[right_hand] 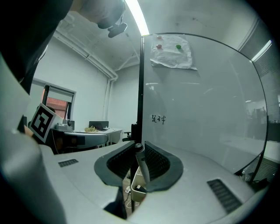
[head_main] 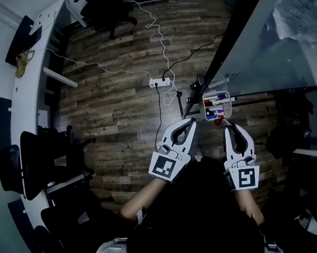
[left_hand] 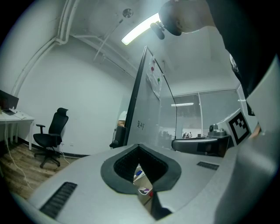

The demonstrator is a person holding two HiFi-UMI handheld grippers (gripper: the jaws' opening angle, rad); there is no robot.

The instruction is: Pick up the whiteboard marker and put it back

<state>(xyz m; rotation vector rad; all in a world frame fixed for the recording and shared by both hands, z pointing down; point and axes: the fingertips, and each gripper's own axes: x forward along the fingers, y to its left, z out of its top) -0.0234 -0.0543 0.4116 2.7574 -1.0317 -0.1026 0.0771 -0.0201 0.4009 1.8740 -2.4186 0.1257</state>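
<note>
1. Red at its visible end, the whiteboard marker (head_main: 219, 122) sits just right of centre in the head view. It is pinched between the jaws of the right gripper (head_main: 228, 126), and its red end pokes out to the left of the jaw tips.
2. Seen in the right gripper view, the marker's grey barrel stands nearly upright at the frame's lower middle, leaning a little. Both ribbed pads (right_hand: 154, 162) press against it, so the jaws are only as far apart as the barrel is thick.
3. The white tray (head_main: 204, 107), with other markers lying in it, hangs just above the gripped marker in the head view. It is at the lower edge of the whiteboard (head_main: 262, 49), which fills the upper right. Whether marker and tray touch cannot be told.
4. The left gripper (head_main: 191, 122) lies just left of the right one, near the frame's centre. Its jaw tips meet and nothing is between them. In the left gripper view, the tray shows through the gap behind the tips.
5. The wood floor (head_main: 118, 99) spreads across the upper middle, with a white power strip (head_main: 160, 82) and its cables lying on it.
</note>
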